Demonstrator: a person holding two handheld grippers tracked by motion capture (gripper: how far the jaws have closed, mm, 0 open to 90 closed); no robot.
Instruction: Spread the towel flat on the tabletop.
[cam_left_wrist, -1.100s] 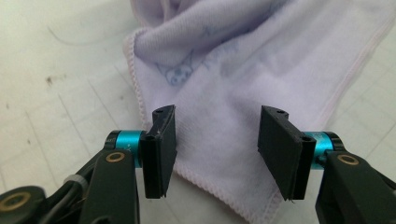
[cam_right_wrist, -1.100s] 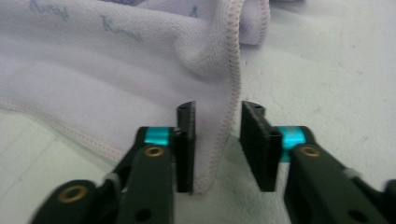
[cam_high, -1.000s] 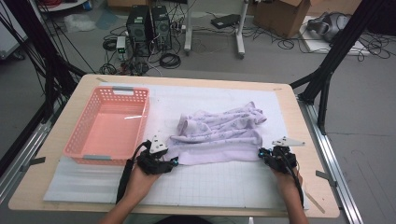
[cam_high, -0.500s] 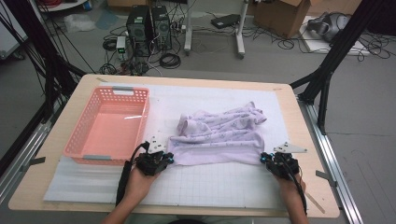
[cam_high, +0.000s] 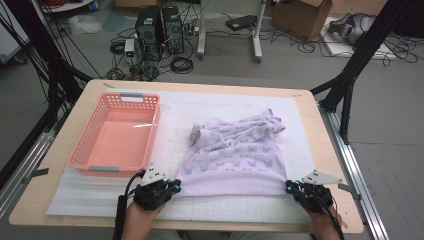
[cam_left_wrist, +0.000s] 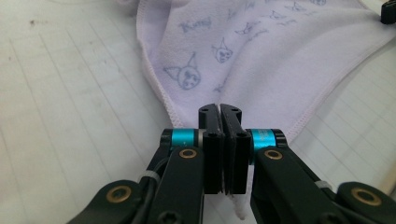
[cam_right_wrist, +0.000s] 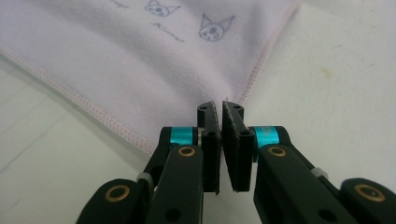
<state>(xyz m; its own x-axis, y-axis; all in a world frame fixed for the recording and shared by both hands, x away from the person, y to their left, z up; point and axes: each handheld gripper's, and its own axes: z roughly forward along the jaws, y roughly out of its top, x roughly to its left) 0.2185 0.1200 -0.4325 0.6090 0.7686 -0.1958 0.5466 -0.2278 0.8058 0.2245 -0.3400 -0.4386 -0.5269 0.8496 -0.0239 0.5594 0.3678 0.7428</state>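
A lavender towel (cam_high: 235, 160) printed with small cartoon faces lies on the white grid mat (cam_high: 225, 207), its far part bunched and its near part spread flat. My left gripper (cam_high: 176, 186) is shut on the towel's near left corner. In the left gripper view the jaws (cam_left_wrist: 219, 109) pinch the hemmed corner of the towel (cam_left_wrist: 243, 60), and a tip of cloth pokes out below them. My right gripper (cam_high: 289, 186) is shut on the near right corner. The right gripper view has the towel (cam_right_wrist: 116, 60) narrowing to a point between the closed jaws (cam_right_wrist: 219, 107).
A pink plastic basket (cam_high: 117, 140) stands empty on the left of the table, just beyond my left hand. The table's front edge (cam_high: 200, 225) runs right under both hands. Black frame legs stand at both sides, and computers and cables lie on the floor behind.
Both hands have drawn back toward the table's front edge with the towel's near corners, and the near half of the towel has been pulled out flat.
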